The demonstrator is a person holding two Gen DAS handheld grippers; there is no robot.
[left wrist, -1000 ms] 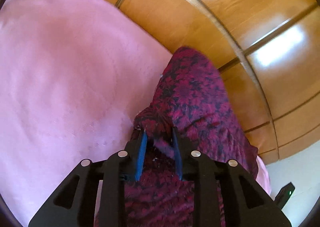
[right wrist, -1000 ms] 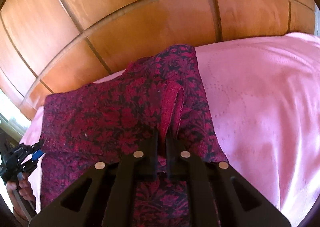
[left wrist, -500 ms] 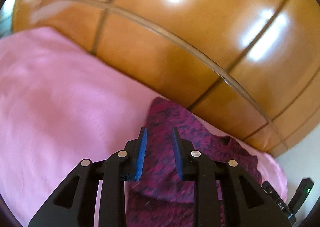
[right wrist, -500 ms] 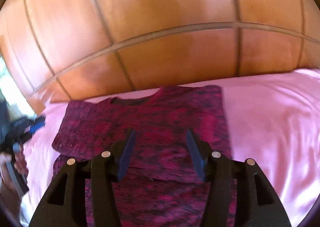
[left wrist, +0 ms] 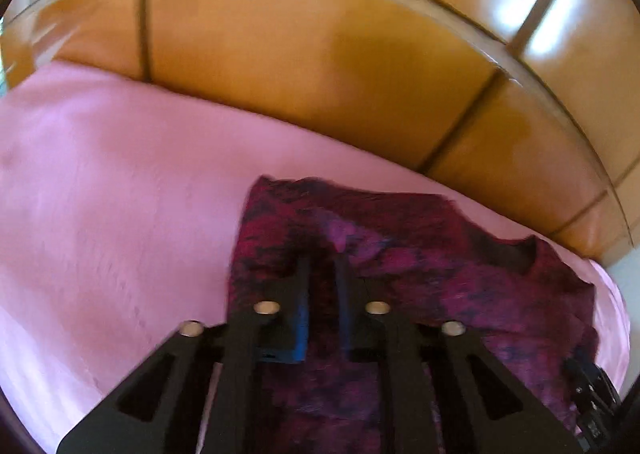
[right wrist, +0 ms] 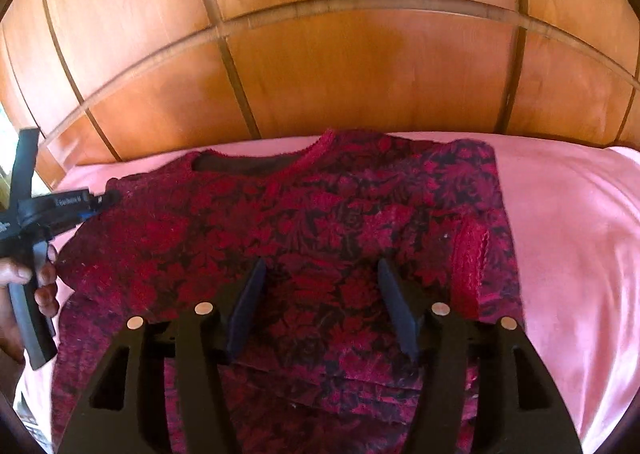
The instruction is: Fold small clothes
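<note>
A dark red and black floral top [right wrist: 320, 221] lies flat on the pink bedsheet [right wrist: 568, 221], neckline toward the wooden headboard, both sleeves folded in over the body. My right gripper [right wrist: 320, 274] is open and empty, held just above the middle of the top. My left gripper [left wrist: 322, 266] hovers over the top's [left wrist: 420, 266] left edge with its jaws a narrow gap apart and nothing between them. The left gripper also shows in the right wrist view [right wrist: 92, 199], at the top's left shoulder.
The glossy wooden headboard [right wrist: 340, 65] rises right behind the top's neckline. Bare pink sheet [left wrist: 112, 221] spreads to the left in the left wrist view and to the right in the right wrist view.
Both grippers let go of the fabric they were pinching and pulled back. The right jaws opened wide. The folded sleeves now lie flat on the top.
</note>
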